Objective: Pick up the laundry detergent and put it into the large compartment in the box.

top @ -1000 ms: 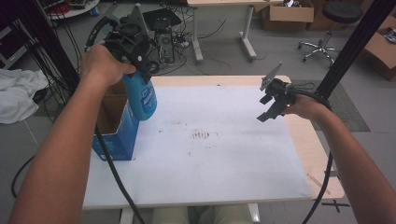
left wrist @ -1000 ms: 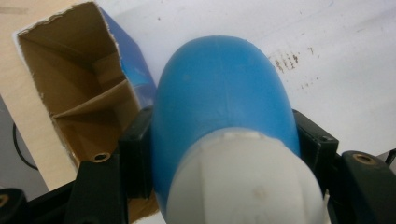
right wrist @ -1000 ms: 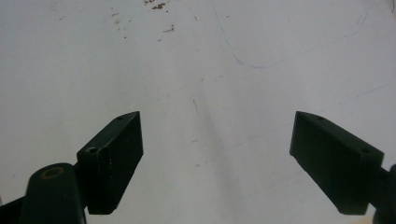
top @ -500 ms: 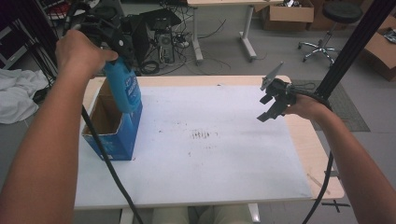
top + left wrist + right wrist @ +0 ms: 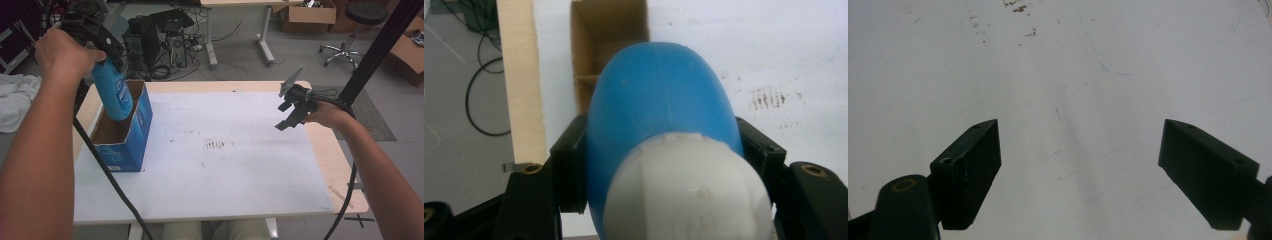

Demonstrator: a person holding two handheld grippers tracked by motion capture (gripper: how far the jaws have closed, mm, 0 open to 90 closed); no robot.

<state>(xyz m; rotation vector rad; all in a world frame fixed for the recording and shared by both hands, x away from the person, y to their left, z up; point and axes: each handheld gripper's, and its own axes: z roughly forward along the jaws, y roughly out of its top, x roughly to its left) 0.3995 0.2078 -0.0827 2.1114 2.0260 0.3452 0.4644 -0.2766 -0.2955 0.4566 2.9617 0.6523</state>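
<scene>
White tabletop; left gripper clamps blue bottle — right gripper gapes empty.

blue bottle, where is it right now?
High view, left side: the blue bottle hangs in the left tool, its lower end inside the open blue box at the table's left edge.

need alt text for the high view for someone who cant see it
The person's left gripper holds a blue bottle above an open blue cardboard box at the left of a white table. The right gripper hangs open and empty over the table's right side. Behind the table are cables, computer gear and a stool on a grey floor.
</scene>
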